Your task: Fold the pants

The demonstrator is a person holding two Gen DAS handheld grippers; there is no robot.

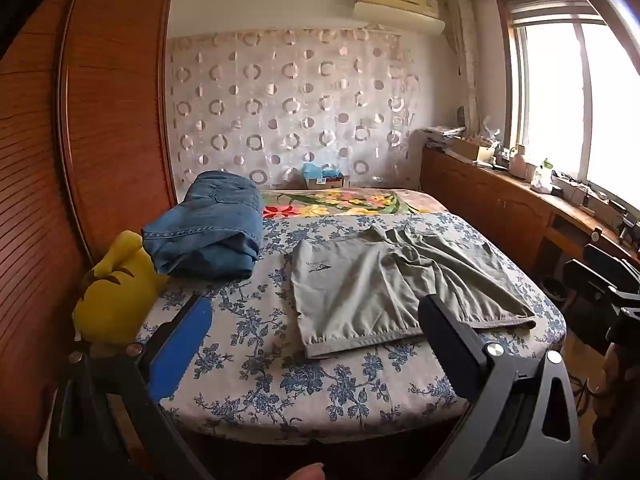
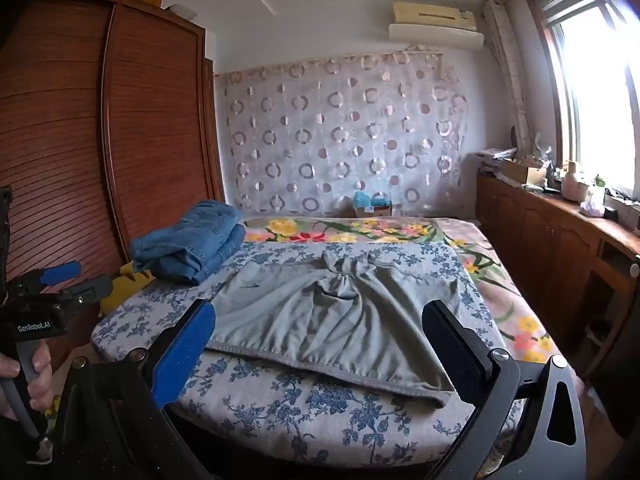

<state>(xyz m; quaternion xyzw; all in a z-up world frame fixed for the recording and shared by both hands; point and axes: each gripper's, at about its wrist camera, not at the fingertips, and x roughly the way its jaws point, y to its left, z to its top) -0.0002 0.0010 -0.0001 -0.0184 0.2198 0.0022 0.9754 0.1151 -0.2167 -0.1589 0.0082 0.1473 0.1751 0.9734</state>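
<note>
We hold our left gripper (image 1: pixel 316 332) and right gripper (image 2: pixel 320 344) wide apart above the gray pants (image 1: pixel 400 284) on the bed (image 1: pixel 280 376).

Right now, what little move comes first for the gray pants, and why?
Probably lower both grippers to the near waistband edge of the gray pants. They lie spread flat and unfolded, and the left gripper and right gripper hover open, holding nothing.

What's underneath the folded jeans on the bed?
The jeans lie on the blue-flowered sheet, their near end beside a yellow plush toy. Anything beneath them is hidden.
</note>
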